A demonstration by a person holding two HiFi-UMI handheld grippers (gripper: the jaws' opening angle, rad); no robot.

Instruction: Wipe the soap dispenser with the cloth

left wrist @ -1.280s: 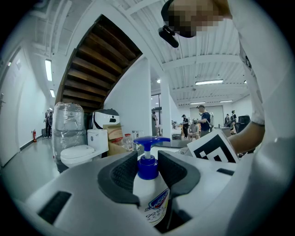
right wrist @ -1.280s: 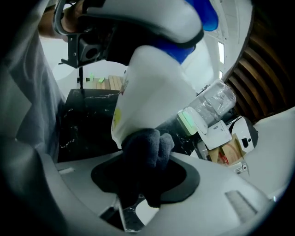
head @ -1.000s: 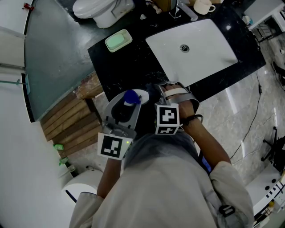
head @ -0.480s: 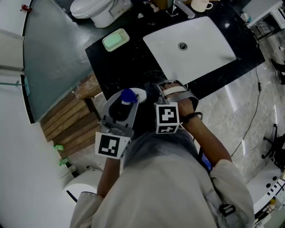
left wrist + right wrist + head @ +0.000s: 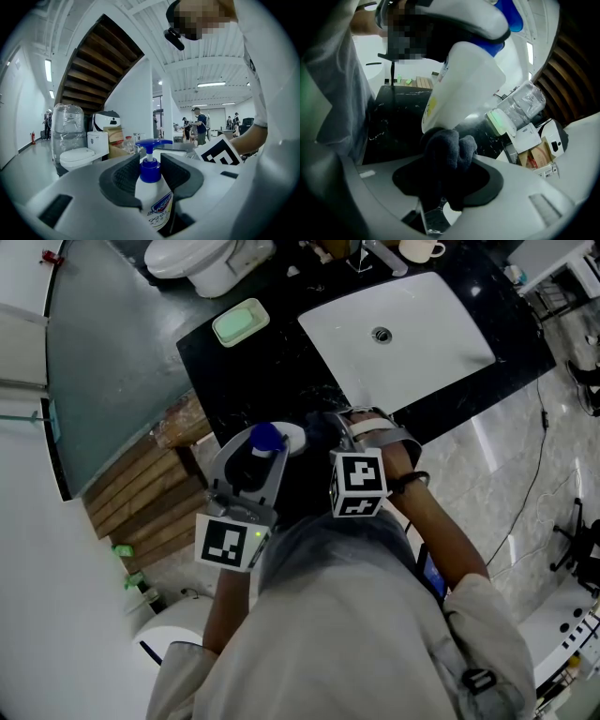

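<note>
My left gripper is clamped round the soap dispenser, and my right gripper pinches the cloth against the dispenser's base, so wiping seems under way, not finished.

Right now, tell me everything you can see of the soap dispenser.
The soap dispenser is a white plastic bottle with a blue pump head and collar, and a printed label with a red and blue logo. The left gripper holds it by the shoulder, jaws shut on it and pump pointing up, over the front edge of the black counter. The dark cloth in the right gripper presses against its lower side.
</note>
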